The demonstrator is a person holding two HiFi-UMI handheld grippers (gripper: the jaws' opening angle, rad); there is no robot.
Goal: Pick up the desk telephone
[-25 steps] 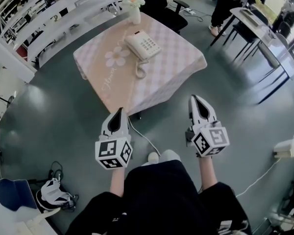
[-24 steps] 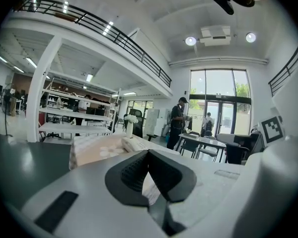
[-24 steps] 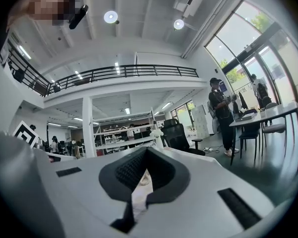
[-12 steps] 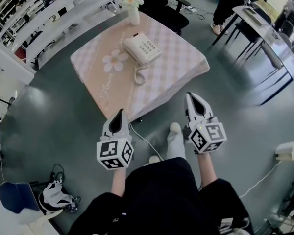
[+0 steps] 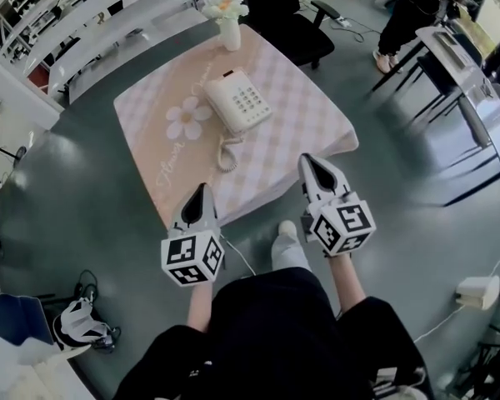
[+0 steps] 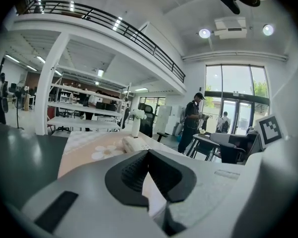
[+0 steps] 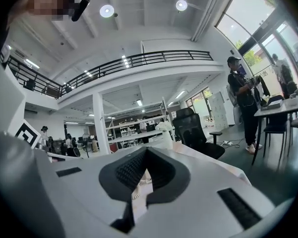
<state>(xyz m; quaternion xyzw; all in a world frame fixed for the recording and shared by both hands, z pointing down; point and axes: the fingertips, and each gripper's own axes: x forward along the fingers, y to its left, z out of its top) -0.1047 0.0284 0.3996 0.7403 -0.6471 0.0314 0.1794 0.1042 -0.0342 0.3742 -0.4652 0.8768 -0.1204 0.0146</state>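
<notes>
Open hall, daylight pouring in.
A grey floor (image 5: pixel 92 173) is gleaming around a pink-checked table (image 5: pixel 308 115), a black office chair (image 5: pixel 287 15) is sitting just beyond its far edge, white shelves (image 5: pixel 100 32) are running along the left, and tall windows (image 6: pixel 236 95) are glowing beside a railed balcony (image 6: pixel 114 26).

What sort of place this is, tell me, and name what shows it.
Probably an open-plan office or workshop hall: a black office chair, white shelving racks, and a railed mezzanine above the floor.

One telephone (image 5: pixel 240 102); one vase (image 5: pixel 228 33); one table (image 5: pixel 310 115); two hand-held grippers (image 5: pixel 202 192) (image 5: pixel 308 162).
</notes>
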